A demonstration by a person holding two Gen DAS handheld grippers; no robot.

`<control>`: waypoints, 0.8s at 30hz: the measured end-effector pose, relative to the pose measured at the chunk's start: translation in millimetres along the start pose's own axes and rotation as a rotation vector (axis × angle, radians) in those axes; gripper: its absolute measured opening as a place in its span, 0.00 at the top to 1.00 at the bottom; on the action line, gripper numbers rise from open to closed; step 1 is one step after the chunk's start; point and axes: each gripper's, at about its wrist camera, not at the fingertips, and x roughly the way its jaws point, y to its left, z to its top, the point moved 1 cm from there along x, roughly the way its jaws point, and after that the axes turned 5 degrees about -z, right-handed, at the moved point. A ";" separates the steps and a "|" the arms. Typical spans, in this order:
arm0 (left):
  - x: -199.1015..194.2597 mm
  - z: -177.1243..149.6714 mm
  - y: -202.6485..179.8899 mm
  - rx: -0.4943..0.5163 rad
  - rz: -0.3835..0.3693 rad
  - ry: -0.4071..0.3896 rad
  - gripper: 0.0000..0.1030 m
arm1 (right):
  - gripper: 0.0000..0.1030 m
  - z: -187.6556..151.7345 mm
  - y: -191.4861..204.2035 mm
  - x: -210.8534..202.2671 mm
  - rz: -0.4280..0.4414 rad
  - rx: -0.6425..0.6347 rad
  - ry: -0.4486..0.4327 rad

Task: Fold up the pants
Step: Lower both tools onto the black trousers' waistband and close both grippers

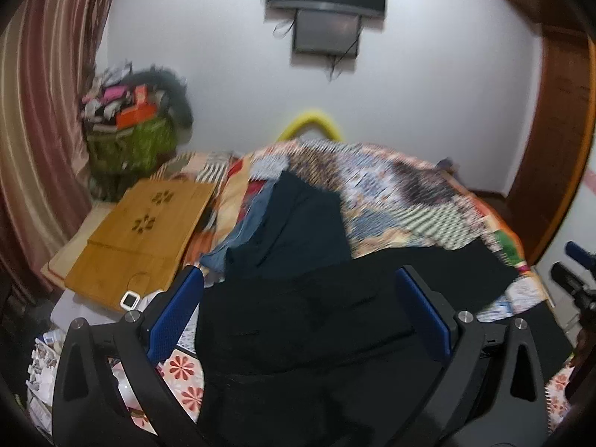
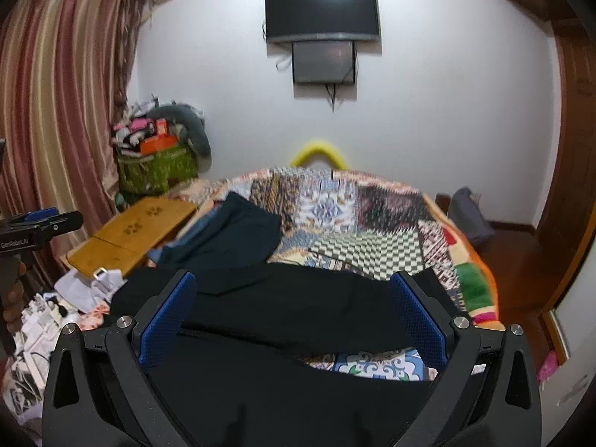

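Note:
Black pants (image 1: 335, 320) lie spread across the near part of a bed with a patchwork cover (image 1: 409, 193). In the right wrist view the black pants (image 2: 298, 313) run left to right, with a fold line across them. My left gripper (image 1: 300, 298) hovers above the pants, its blue-padded fingers (image 1: 178, 309) wide apart and holding nothing. My right gripper (image 2: 292, 305) is open too, over the pants' near part. The right gripper shows at the left view's right edge (image 1: 573, 279). The left gripper shows at the right view's left edge (image 2: 37, 223).
A dark folded garment (image 1: 298, 223) lies on blue cloth beyond the pants. A wooden lap tray (image 1: 138, 238) sits at the bed's left, with papers and clutter (image 2: 44, 320) near it. A full green bag (image 1: 130, 145), a striped curtain (image 1: 41, 111) and wall screens (image 2: 322, 11) stand behind.

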 end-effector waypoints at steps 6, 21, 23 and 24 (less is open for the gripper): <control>89.3 -4.6 59.6 -0.073 0.072 0.169 0.00 | 0.01 2.5 -20.4 66.7 -0.001 -0.008 0.131; 239.4 -59.9 153.5 -0.206 0.146 0.503 0.34 | 0.02 -2.8 -32.3 200.0 0.191 -0.054 0.404; 248.6 -63.0 158.4 -0.221 0.143 0.519 0.37 | 0.02 -1.8 -32.2 218.5 0.208 -0.063 0.438; 253.7 -64.1 160.3 -0.233 0.130 0.524 0.39 | 0.03 -1.3 -30.6 226.3 0.209 -0.075 0.449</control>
